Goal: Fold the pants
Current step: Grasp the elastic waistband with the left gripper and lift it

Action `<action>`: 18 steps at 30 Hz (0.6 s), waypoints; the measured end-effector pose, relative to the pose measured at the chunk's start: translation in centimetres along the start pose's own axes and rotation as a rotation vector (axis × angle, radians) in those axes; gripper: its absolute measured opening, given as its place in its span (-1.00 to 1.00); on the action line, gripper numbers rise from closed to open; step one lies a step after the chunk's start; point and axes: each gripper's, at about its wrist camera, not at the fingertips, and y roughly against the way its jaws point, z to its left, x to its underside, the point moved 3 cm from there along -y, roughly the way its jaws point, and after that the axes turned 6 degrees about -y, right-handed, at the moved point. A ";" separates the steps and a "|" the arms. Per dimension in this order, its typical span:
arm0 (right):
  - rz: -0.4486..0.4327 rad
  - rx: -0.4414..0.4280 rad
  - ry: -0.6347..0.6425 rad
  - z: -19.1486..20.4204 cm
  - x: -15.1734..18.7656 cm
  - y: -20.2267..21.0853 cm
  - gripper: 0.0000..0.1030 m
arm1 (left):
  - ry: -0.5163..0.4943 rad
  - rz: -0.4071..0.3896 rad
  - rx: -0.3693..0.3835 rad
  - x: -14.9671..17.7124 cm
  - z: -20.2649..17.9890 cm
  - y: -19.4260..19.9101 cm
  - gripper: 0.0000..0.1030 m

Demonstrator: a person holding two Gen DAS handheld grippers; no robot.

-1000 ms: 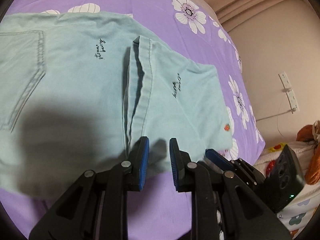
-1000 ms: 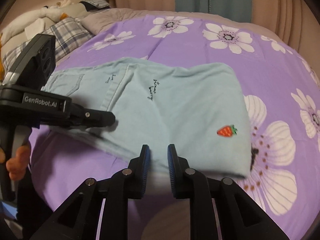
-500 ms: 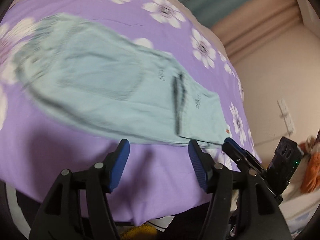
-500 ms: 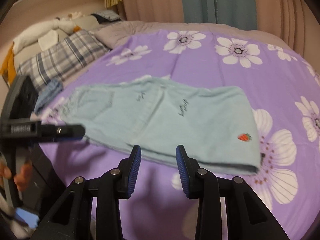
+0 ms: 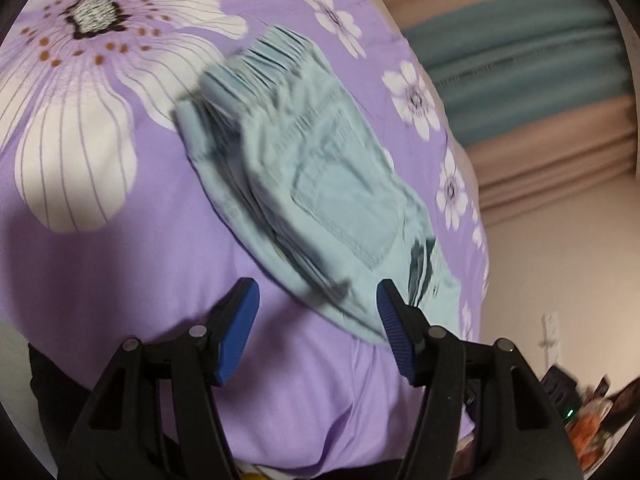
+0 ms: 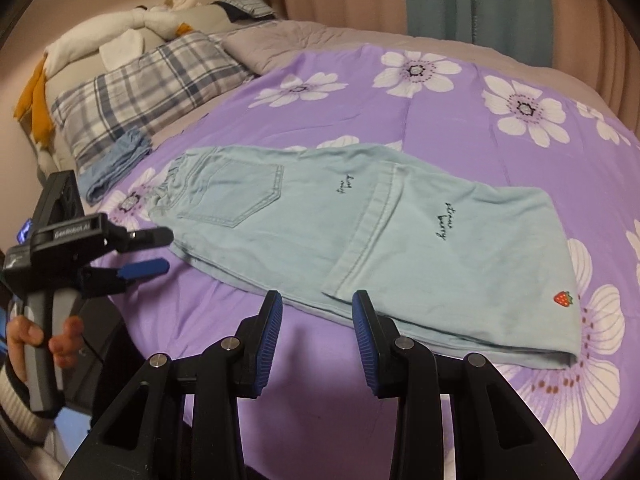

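Motion blur smears the pants [image 5: 320, 184] in the left wrist view.

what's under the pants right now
The pants lie on the purple flowered bedspread, covering part of a white flower near the strawberry patch. Anything between the folded layers is hidden.

The left gripper [image 6: 146, 251] reads "GenRobot.AI"; the pants [image 6: 446, 222] read "straw berry".

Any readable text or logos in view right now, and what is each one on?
"GenRobot.AI": on the left gripper body, right wrist view.
"straw berry": script on the pants, folded leg.
Second script nearer the pocket: too small to read.
Left wrist view: blurred, nothing readable.
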 end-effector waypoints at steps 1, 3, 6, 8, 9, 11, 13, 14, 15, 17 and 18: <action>0.003 0.000 0.003 0.1 -0.1 -0.1 -0.30 | 0.019 -0.014 0.005 -0.3 0.4 0.1 0.18; 0.009 -0.001 0.007 0.4 -0.3 -0.3 -0.30 | 0.046 -0.037 0.009 -1.0 0.8 0.3 0.18; 0.018 -0.003 0.014 0.9 -0.6 -0.8 -0.30 | 0.051 -0.053 -0.001 -2.0 1.1 0.2 0.19; 0.023 -0.006 0.022 1.3 -0.7 -1.1 -0.30 | 0.055 -0.053 0.000 -2.3 1.0 -0.1 0.20; 0.029 -0.013 0.026 1.5 -0.8 -1.3 -0.30 | 0.056 -0.054 0.000 -2.5 1.0 -0.2 0.20; 0.037 -0.018 0.033 2.0 -0.9 -1.7 -0.30 | 0.053 -0.059 -0.002 -2.7 1.0 -0.4 0.20; 0.041 -0.026 0.039 2.2 -1.0 -2.0 -0.30 | 0.047 -0.065 -0.008 -2.9 0.9 -0.6 0.20; 0.044 -0.029 0.041 2.3 -1.0 -2.1 -0.30 | 0.044 -0.068 -0.011 -3.1 0.8 -0.8 0.20; 0.045 -0.029 0.043 2.3 -1.1 -2.2 -0.30 | 0.039 -0.072 -0.016 -3.3 0.7 -1.0 0.21; 0.045 -0.026 0.044 2.3 -1.2 -2.4 -0.30 | 0.034 -0.079 -0.024 -3.8 0.6 -1.3 0.21; 0.045 -0.025 0.042 2.4 -1.3 -2.5 -0.30 | 0.034 -0.085 -0.026 -4.0 0.7 -1.4 0.21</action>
